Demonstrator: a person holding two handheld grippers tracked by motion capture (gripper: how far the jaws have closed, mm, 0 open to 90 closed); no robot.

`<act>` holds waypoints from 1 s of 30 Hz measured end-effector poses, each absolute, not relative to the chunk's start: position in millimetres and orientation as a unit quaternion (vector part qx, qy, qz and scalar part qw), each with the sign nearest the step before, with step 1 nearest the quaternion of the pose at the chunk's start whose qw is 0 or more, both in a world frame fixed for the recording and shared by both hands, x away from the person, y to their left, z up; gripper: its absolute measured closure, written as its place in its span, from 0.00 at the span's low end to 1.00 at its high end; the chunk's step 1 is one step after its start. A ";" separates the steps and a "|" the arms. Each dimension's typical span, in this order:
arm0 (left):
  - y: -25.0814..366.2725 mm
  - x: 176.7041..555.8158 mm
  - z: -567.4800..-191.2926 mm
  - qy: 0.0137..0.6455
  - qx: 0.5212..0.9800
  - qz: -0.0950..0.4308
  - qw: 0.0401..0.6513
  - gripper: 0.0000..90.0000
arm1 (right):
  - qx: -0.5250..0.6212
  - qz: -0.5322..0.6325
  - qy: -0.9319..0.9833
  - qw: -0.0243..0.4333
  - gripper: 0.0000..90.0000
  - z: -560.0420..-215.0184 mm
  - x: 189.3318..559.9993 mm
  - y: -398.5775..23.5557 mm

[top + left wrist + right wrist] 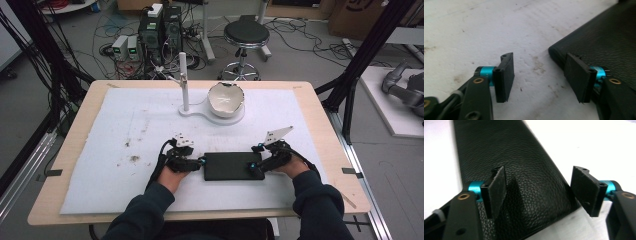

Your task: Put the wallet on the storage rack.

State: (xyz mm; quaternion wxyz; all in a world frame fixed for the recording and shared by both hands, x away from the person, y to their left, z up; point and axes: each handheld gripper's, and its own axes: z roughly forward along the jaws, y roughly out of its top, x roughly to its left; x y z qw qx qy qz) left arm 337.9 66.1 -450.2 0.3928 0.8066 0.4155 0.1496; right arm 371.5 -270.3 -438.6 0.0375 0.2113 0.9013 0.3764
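I have the left gripper [200, 161] open at the left end of the black case [231, 165] lying flat on the bench [80, 137], the right gripper [253, 166] open at its right end, so next I judge both must pinch.

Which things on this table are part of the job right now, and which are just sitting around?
In the job:
- black leather-look case, flat on the white mat
- left hand-held gripper, open at its left end
- right hand-held gripper, open at its right end

Lying about:
- white bowl on the white stand
- stool behind the table
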 end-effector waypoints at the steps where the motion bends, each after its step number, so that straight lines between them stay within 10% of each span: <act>1: 63.1 338.5 -449.8 0.416 0.808 0.158 0.386 0.49 | 0.206 0.372 0.905 0.026 0.35 -437.9 368.1 -269.6; 12: 68.6 353.1 -443.5 0.456 0.768 0.146 0.426 0.48 | 0.224 0.362 0.904 -0.027 0.22 -444.7 362.3 -260.7; 30: 227.1 326.0 -418.8 0.521 0.657 0.210 0.502 0.44 | 0.290 0.403 0.866 -0.063 0.80 -441.4 364.4 -283.6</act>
